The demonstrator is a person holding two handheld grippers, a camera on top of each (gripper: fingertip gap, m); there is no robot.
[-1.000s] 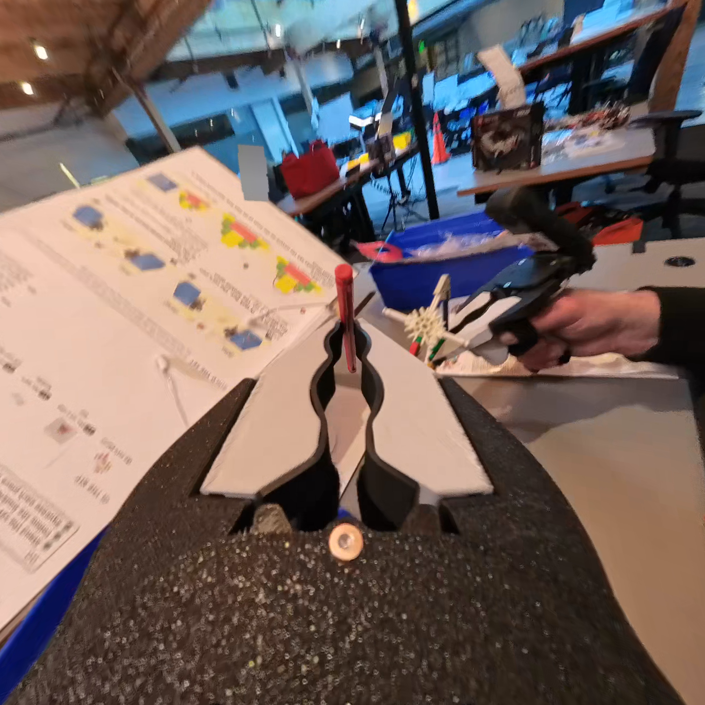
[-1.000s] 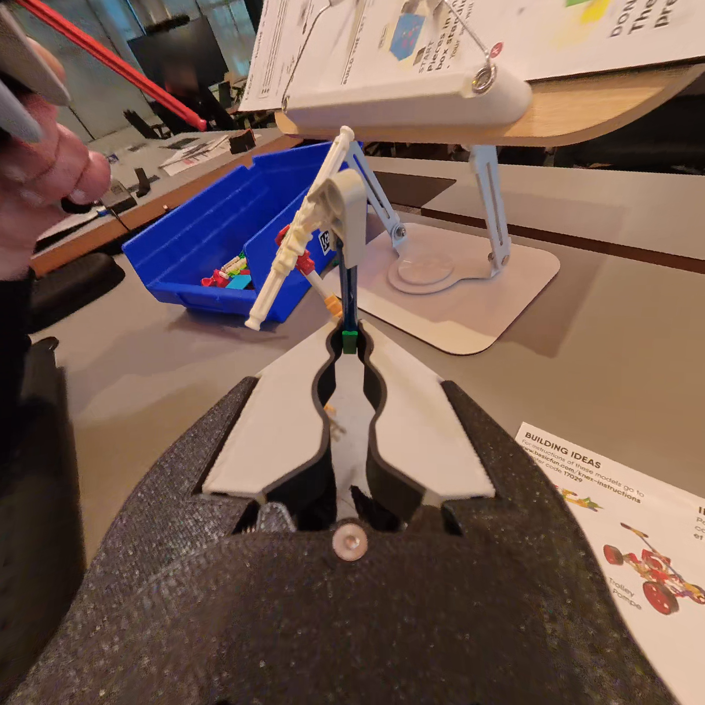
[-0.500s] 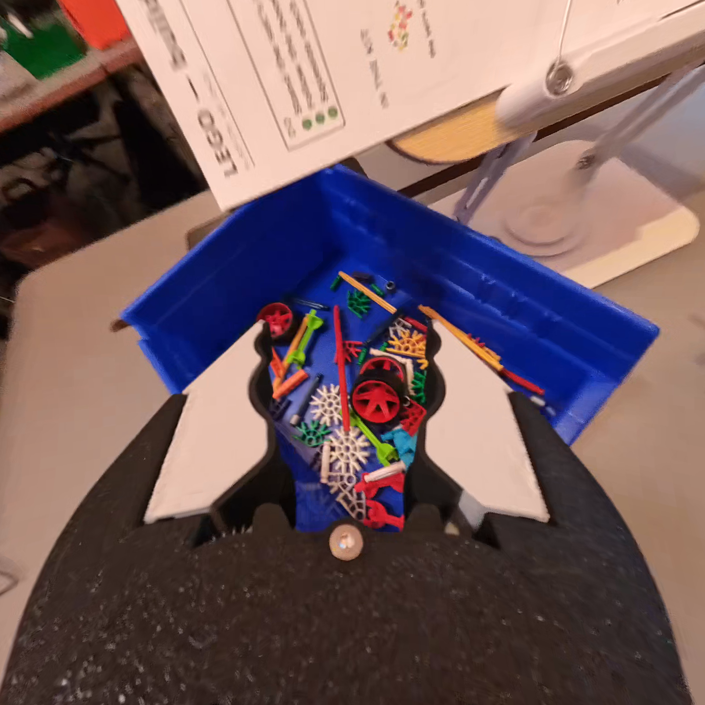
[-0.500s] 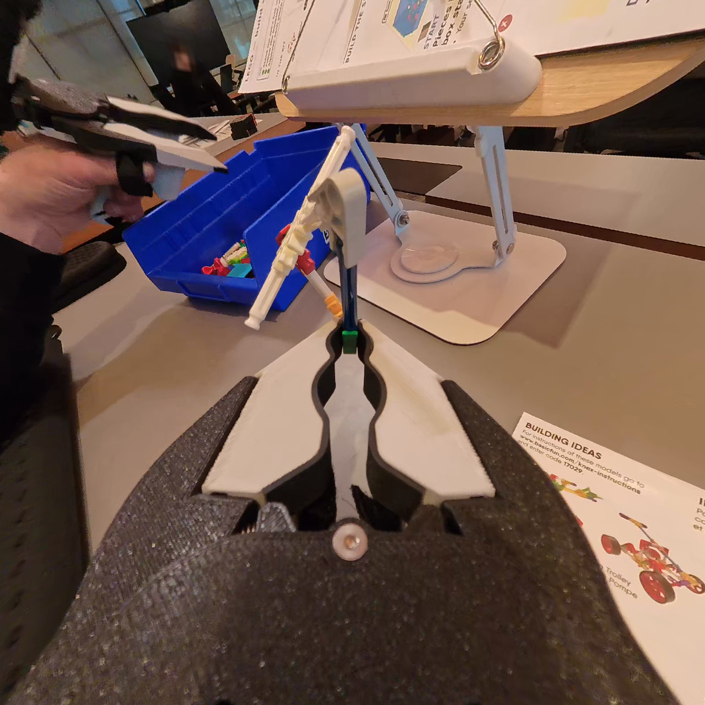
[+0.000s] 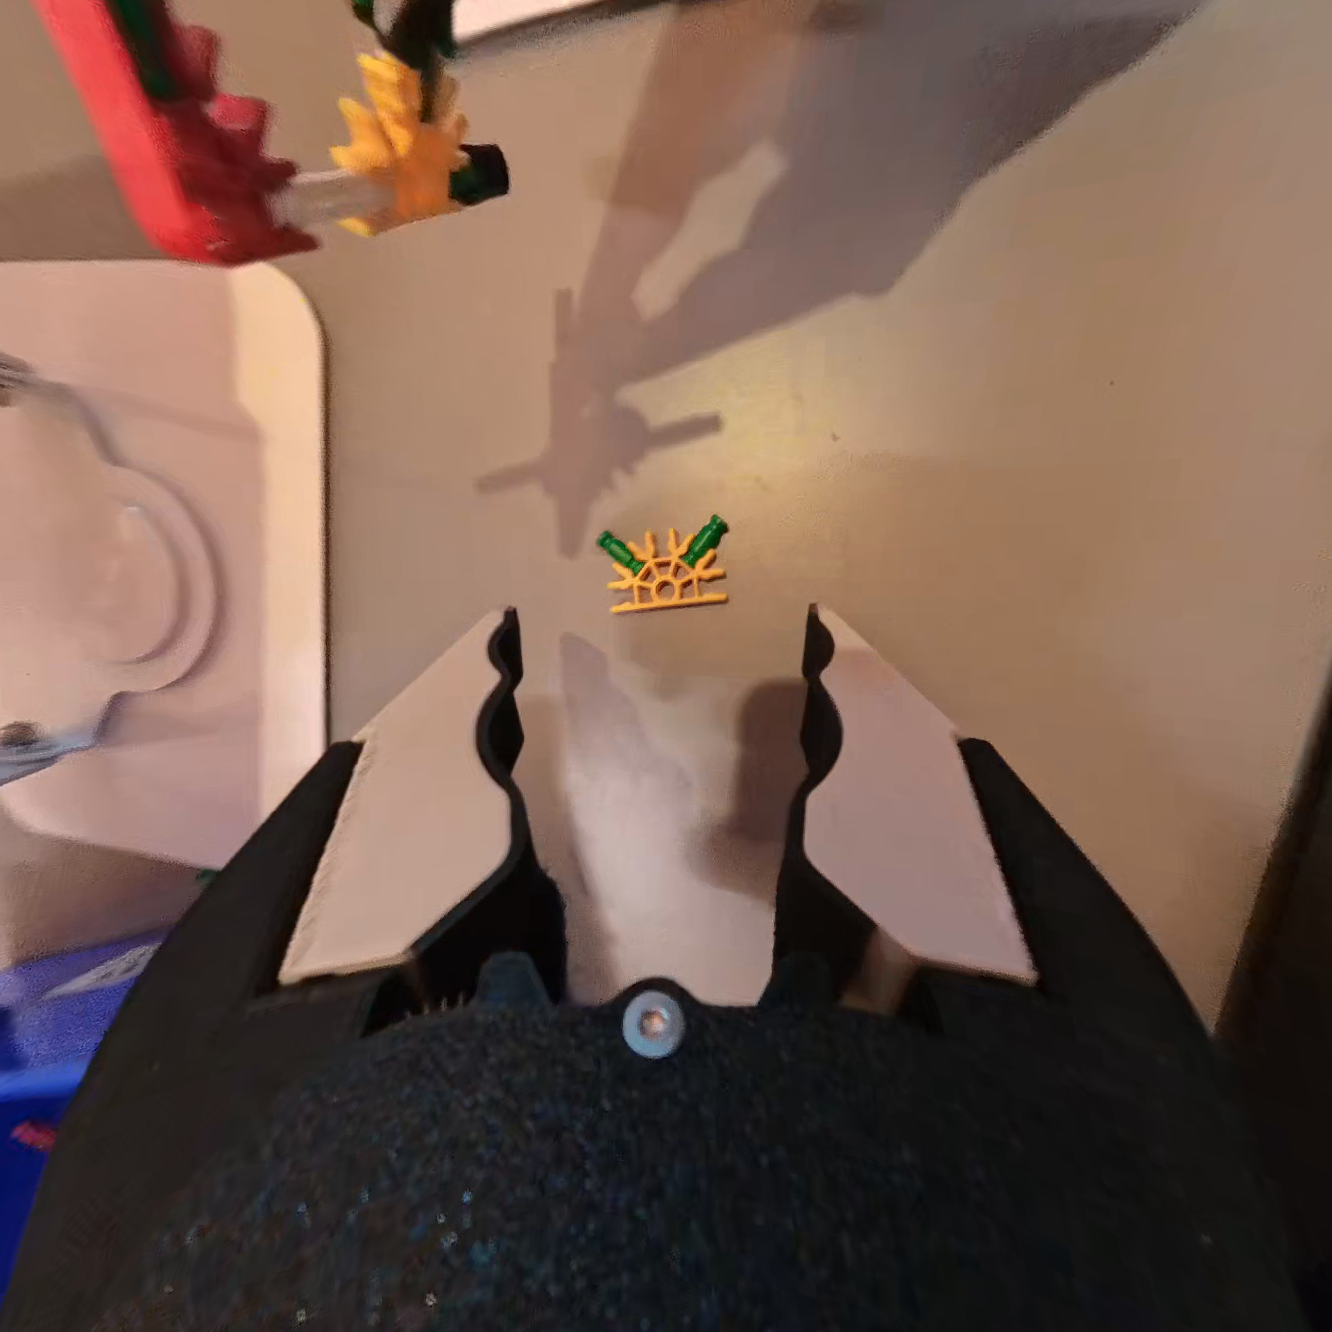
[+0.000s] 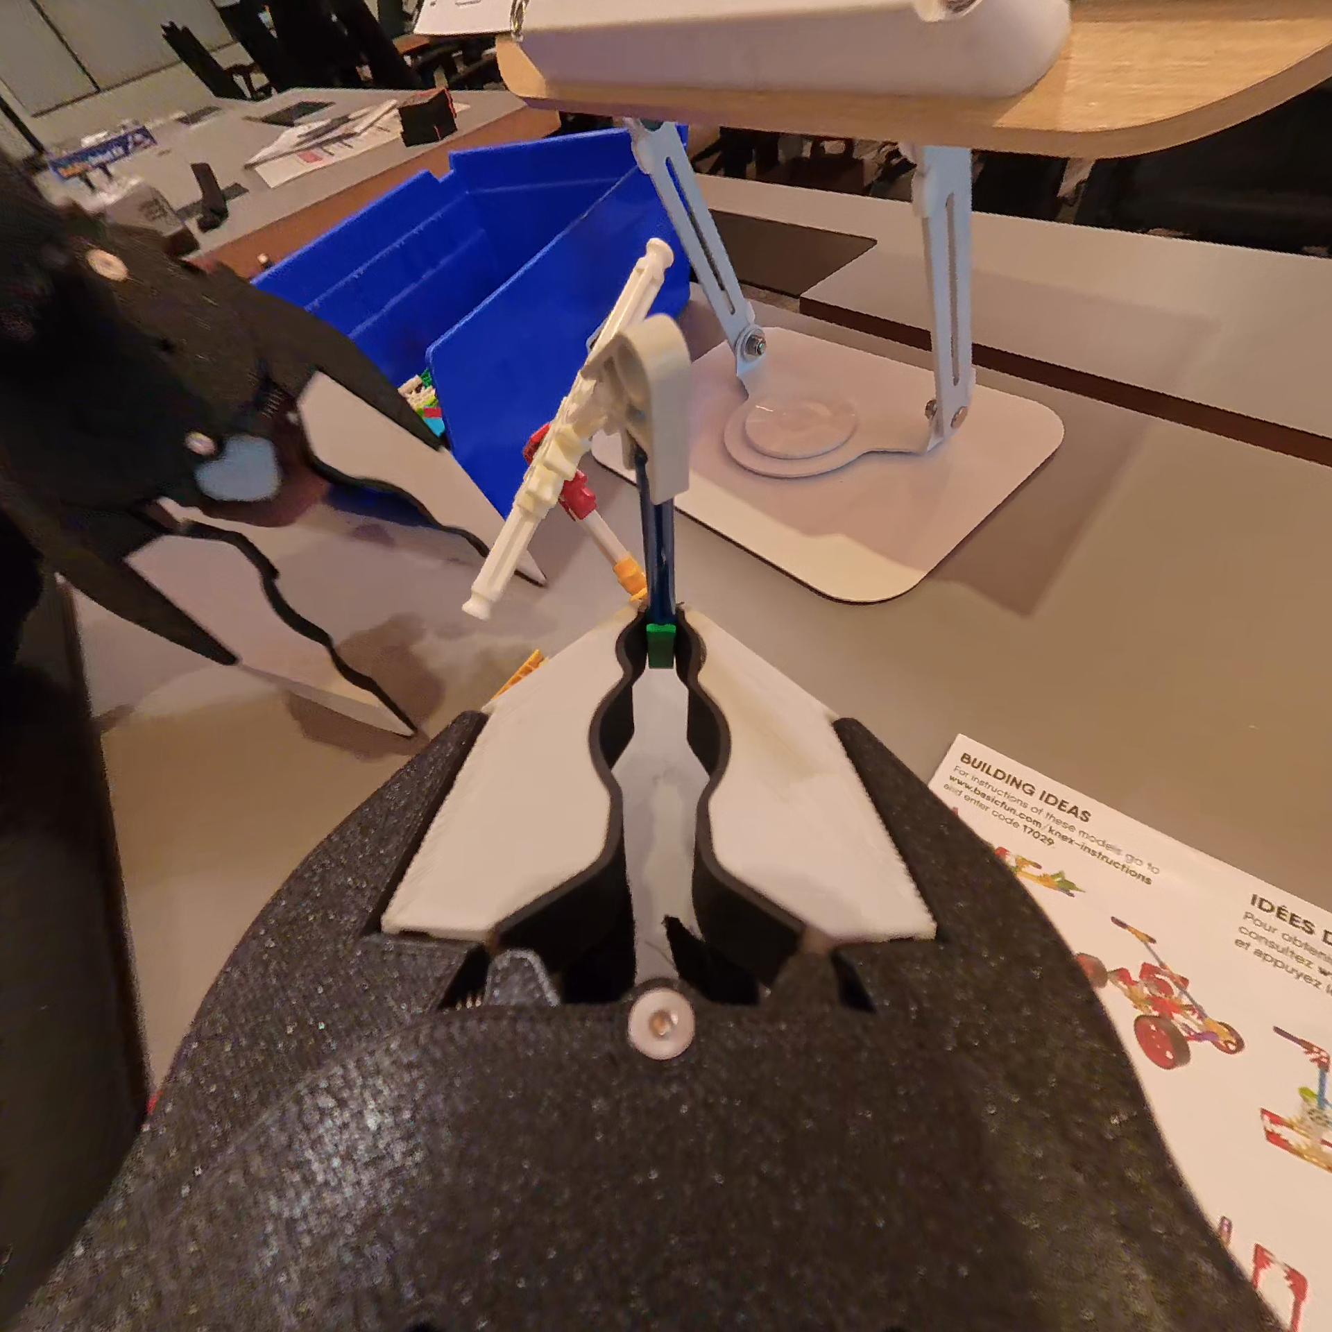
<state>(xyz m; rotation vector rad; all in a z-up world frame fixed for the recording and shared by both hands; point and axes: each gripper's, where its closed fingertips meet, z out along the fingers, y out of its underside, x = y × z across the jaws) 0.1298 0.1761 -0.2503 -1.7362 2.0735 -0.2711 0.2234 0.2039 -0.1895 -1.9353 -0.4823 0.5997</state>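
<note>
My left gripper (image 5: 662, 611) is open and empty, pointing down at the grey table. A yellow half-round connector (image 5: 667, 573) with two short green rods lies on the table just beyond its fingertips. My right gripper (image 6: 659, 616) is shut on a small rod-and-connector assembly (image 6: 652, 403). It holds the assembly by a green piece at the foot of a dark blue rod, with a white connector and a white rod above. The assembly shows blurred at the top left of the left wrist view (image 5: 389, 166). The left gripper (image 6: 477, 654) also shows open at the left of the right wrist view.
A blue bin (image 6: 504, 288) with several loose pieces stands behind the left gripper. A white stand base (image 6: 865, 468) carries a wooden board overhead; it also shows in the left wrist view (image 5: 144, 540). A printed leaflet (image 6: 1153, 973) lies at the right. Some 12 cm of space lies between my two pairs of fingers.
My left gripper held a red rod, opened over the blue bin without it, then swung to the table above the yellow connector. My right gripper kept the assembly nearly still.
</note>
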